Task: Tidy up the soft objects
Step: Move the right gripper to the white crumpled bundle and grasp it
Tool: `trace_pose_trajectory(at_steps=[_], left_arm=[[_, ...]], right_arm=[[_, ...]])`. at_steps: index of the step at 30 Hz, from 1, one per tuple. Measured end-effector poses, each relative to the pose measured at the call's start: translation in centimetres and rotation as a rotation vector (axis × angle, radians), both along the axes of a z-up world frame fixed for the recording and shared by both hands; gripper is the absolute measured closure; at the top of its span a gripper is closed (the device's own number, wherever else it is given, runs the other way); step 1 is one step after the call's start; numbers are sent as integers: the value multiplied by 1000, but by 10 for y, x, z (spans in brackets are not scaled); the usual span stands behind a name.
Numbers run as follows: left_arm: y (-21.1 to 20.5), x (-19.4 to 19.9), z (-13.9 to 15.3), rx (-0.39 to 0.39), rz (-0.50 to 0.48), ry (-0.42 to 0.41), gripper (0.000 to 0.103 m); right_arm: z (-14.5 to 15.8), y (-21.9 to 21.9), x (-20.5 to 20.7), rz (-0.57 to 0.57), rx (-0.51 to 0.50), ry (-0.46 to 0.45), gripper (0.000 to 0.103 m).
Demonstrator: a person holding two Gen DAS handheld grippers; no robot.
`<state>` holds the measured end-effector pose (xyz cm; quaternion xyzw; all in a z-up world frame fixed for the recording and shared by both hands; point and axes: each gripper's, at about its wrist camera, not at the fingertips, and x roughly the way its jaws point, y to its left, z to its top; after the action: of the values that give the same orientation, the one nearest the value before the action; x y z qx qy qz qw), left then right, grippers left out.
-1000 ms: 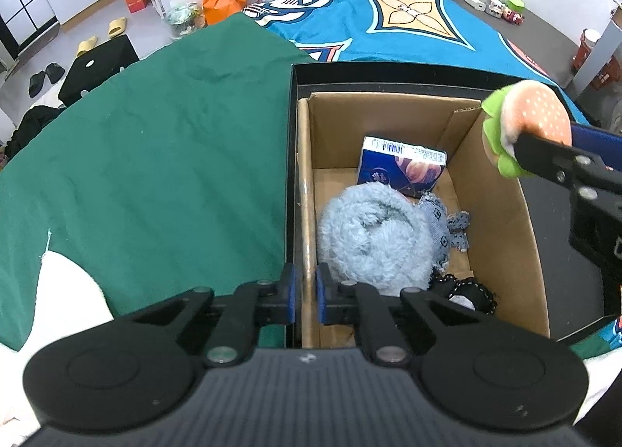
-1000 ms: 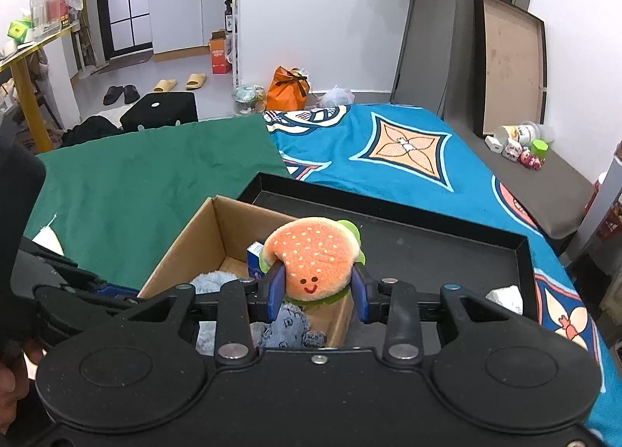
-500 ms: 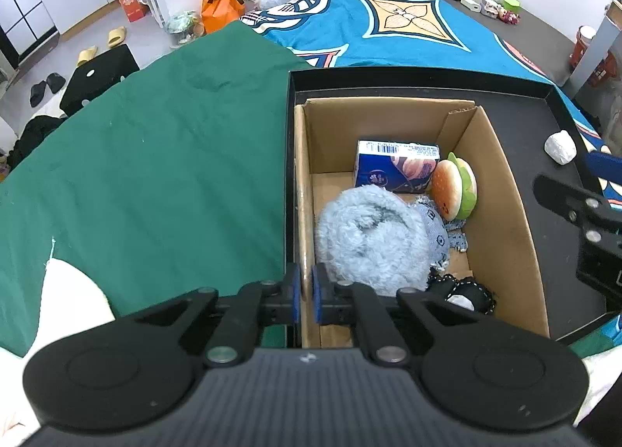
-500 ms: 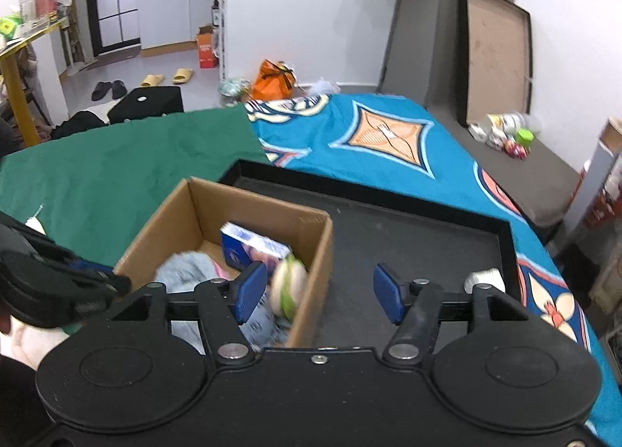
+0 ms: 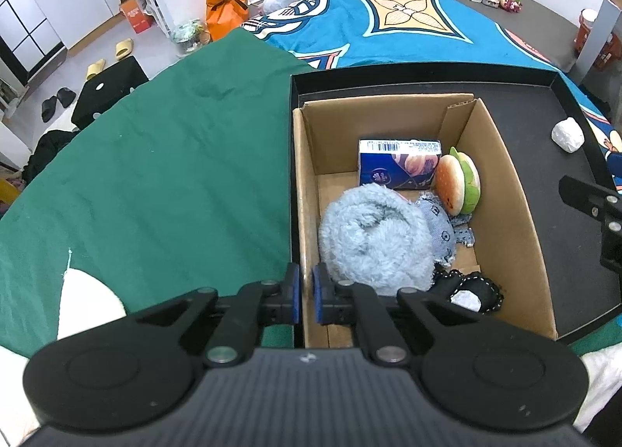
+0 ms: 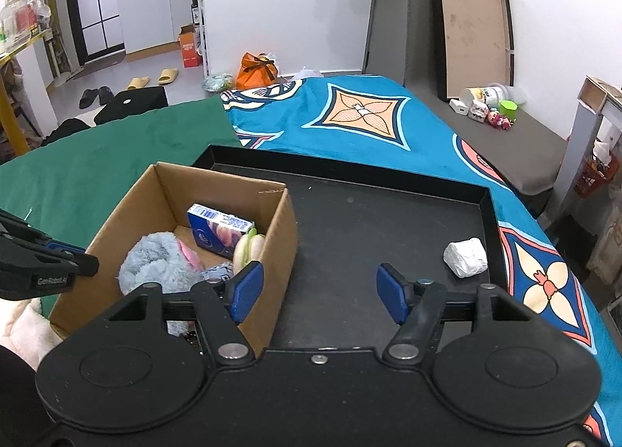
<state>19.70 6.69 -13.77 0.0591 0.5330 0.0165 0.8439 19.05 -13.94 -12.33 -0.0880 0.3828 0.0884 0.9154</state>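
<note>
A: Tray black, on the bed; cardboard box sits in its left part.
B: Contents?
A: Fluffy blue plush near side; burger plush on edge against the right wall, beside a blue carton.
B: Grippers?
A: Left gripper pinched narrow over box's left wall; right gripper spread wide, holding nothing; white wad loose in the tray.

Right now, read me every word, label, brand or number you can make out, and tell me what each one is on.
"GenRobot.AI", as best it reads, on the side of the left gripper.
Blue carton in the cardboard box: a barcode strip with print beside it, too small to read.
Orange carton on the floor by the far wall: white print, too blurred to read.
Nothing else is readable.
</note>
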Motion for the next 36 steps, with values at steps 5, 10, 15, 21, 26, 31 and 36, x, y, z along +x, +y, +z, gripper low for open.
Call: trace_pose_trajectory(at_steps=[5,10,15,21,26,31,36], left_arm=[[-9,0,1,36,-25,1,93],[-21,2,-2,118,-50,15,92],[-28,3,-3,148,-60,23,87],[-32,5,-2,154,-57,25,53],[-44,7,-3,192,-85,22,38],[-57,11,-9,232,-120,54,37],[-63,12,-11,274,-131,65,37]], right_arm=[[-3,-13,4,-21,8,-4,34],[-10,-30,8,-52,28,6,34],[-15,-44,12,-71,43,9,29],[-21,-61,20,-96,68,6,20],[-28,-75,28,-115,98,7,16],[-36,-90,36,-131,127,14,16],[-44,-105,46,-149,147,15,15]])
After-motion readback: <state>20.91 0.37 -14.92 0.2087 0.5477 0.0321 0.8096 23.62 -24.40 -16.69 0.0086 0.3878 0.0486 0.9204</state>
